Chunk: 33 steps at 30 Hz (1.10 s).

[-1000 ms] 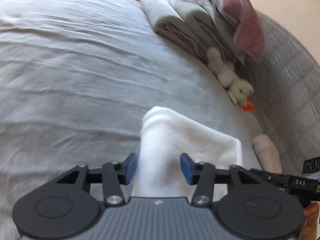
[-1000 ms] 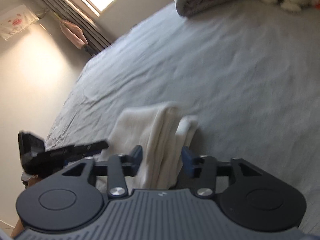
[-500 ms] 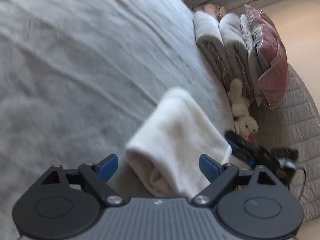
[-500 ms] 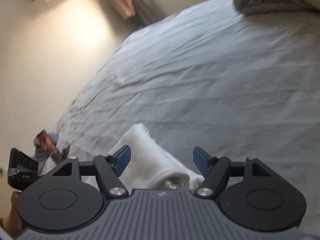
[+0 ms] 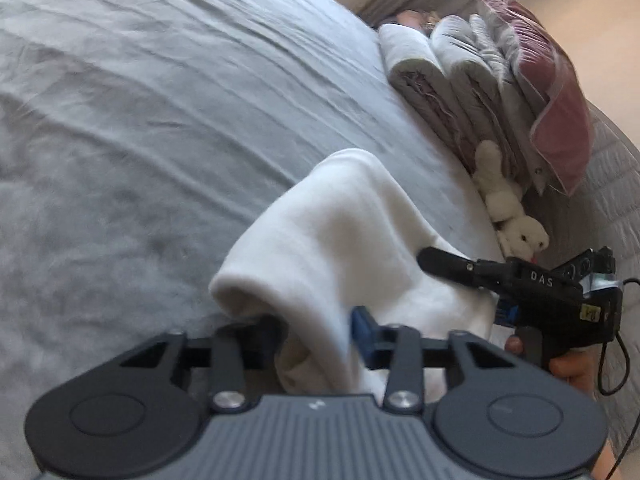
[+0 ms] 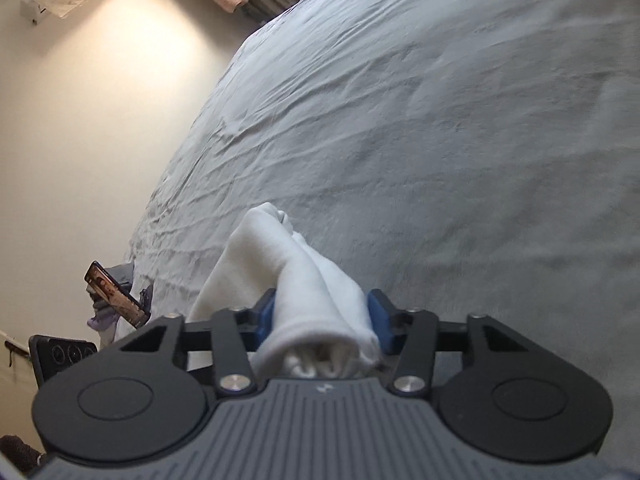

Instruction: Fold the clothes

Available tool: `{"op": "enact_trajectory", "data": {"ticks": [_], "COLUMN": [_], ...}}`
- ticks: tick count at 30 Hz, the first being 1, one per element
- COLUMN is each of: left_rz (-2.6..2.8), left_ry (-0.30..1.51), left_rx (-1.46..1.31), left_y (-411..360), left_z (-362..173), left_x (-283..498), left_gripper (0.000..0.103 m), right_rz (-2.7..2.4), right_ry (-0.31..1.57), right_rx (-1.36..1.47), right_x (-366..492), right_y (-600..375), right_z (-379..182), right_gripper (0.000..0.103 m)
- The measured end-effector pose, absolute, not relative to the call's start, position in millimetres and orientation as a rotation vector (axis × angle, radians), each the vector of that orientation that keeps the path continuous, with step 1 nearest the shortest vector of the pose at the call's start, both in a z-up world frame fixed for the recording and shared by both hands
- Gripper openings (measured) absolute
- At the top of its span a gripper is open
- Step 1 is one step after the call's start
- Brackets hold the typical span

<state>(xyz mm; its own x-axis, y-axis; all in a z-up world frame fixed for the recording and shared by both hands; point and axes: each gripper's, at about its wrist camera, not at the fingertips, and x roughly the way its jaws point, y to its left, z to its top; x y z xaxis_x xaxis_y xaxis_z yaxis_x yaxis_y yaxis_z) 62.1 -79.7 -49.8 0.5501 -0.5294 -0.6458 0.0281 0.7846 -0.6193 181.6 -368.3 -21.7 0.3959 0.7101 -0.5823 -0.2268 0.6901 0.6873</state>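
Note:
A white folded cloth [image 5: 340, 232] lies in a thick bundle on the grey bed sheet [image 5: 160, 100]. My left gripper [image 5: 320, 326] is shut on its near end; the cloth drapes over the left finger and hides it. In the left wrist view my right gripper [image 5: 520, 280] comes in from the right onto the same cloth, with a hand [image 5: 560, 368] behind it. The right wrist view shows the rolled end of the cloth [image 6: 288, 264] pinched between the blue pads of my right gripper [image 6: 322, 314], which is shut on it.
Folded bedding [image 5: 440, 80], a pink pillow [image 5: 552, 92] and a white plush toy [image 5: 508, 216] stand against the quilted headboard [image 5: 612, 184]. A cream wall [image 6: 100, 120] runs along the bed's left edge. The sheet [image 6: 440, 120] spreads wide ahead.
Half a second ago both grippers stood wide open around the cloth. Both have now closed on it, and the cloth is bunched up higher between the fingers.

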Motion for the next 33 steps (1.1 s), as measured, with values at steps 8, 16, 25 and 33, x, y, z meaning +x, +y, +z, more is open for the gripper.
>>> {"op": "enact_trajectory", "data": {"ticks": [8, 16, 25, 33], "left_rz": [-0.48, -0.655, -0.79, -0.675], "left_ry": [1.017, 1.098, 1.086, 1.004], "left_rx": [-0.55, -0.39, -0.133, -0.175], "left_y": [-52.7, -60.2, -121.1, -106.1], "left_z": [-22.7, -1.8, 9.1, 2.6], "left_x": [97.7, 146.1, 164.2, 147.2], "left_gripper": [0.025, 0.023, 0.023, 0.045], "right_rz": [0.538, 0.551, 0.555, 0.539], "right_ry": [1.068, 1.121, 1.149, 1.142], "right_rx": [0.645, 0.795, 0.804, 0.818], "right_x": [141.4, 85.6, 72.7, 77.6], "right_y": [-365.9, -338.7, -304.8, -313.7], "right_z": [2.8, -4.9, -7.4, -17.4], "right_gripper": [0.043, 0.043, 0.043, 0.046]}}
